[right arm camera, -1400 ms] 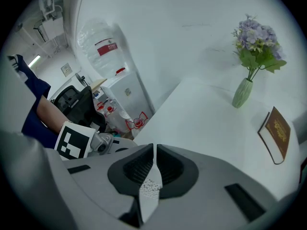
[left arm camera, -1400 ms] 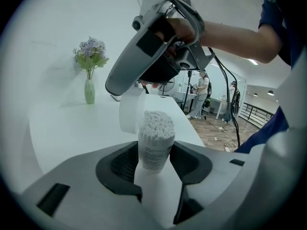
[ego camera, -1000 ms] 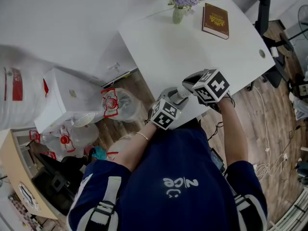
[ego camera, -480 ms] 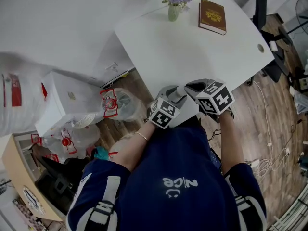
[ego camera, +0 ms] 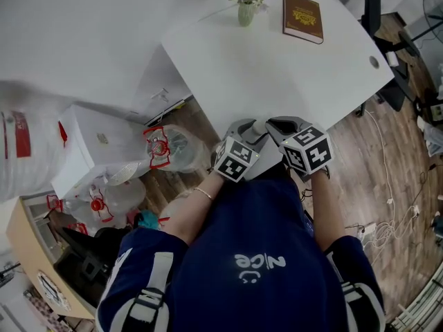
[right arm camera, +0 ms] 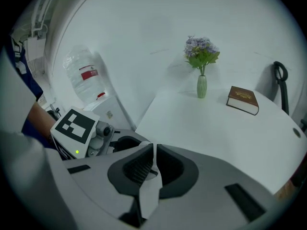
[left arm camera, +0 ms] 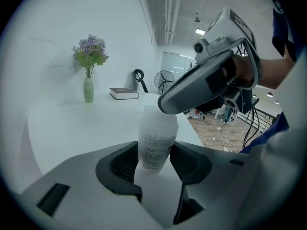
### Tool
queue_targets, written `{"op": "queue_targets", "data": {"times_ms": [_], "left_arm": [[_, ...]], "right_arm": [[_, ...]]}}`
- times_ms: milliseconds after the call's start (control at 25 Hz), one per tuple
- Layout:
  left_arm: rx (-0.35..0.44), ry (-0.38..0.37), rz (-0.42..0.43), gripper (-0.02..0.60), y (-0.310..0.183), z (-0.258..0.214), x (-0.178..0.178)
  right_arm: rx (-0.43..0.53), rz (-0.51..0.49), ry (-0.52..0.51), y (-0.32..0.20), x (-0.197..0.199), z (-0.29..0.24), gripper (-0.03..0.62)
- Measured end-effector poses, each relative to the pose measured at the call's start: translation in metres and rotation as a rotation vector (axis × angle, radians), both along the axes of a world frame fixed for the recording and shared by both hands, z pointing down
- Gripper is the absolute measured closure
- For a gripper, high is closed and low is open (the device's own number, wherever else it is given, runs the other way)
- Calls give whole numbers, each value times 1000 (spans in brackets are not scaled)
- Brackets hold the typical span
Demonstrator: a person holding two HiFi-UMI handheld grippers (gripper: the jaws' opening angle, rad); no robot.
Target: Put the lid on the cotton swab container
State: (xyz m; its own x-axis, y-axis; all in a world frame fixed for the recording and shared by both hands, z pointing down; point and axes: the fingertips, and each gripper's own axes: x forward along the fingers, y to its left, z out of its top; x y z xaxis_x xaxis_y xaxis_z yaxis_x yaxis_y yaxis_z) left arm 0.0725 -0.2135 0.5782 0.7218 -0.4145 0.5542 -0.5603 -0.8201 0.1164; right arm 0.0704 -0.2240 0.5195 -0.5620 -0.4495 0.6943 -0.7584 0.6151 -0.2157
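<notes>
Translucent plastic container (left arm camera: 157, 131) stands upright at the table's (ego camera: 277, 75) near edge, low in the centre of the left gripper view, clenched between the left gripper's (left arm camera: 156, 155) pads. The right gripper (right arm camera: 152, 169) is pinched on a thin white lid (right arm camera: 154, 153) and crosses just over the container's top, hiding it, so whether the lid is seated cannot be told. At the frame's top in the head view stand a vase (ego camera: 246, 12) of purple flowers and a brown book (ego camera: 302, 17), well apart from the grippers. Water bottles (ego camera: 169, 149) and a white box (ego camera: 97, 147) lie on the floor at left, cables (ego camera: 387, 220) at right.
</notes>
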Motion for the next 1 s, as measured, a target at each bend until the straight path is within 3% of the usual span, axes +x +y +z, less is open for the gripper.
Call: {"op": "queue_targets", "data": {"times_ms": [120, 320, 440, 640, 840, 1000], "left_arm": [[1, -1, 1, 359, 1, 1, 0], [-5, 4, 3, 357, 1, 0, 0], [-16, 11, 9, 357, 2, 0, 0], [-59, 71, 9, 353, 8, -8, -9], [-78, 165, 33, 351, 15, -33, -33], [-28, 210, -25, 367, 13, -50, -58]], "right_arm": [[-21, 45, -49, 0, 2, 1, 540], [47, 40, 16, 1, 1, 1, 540], [57, 68, -1, 2, 2, 0, 540], [93, 77, -46, 4, 0, -4, 539], [266, 203, -148, 4, 13, -28, 539], [368, 303, -168, 16, 26, -35, 539]]}}
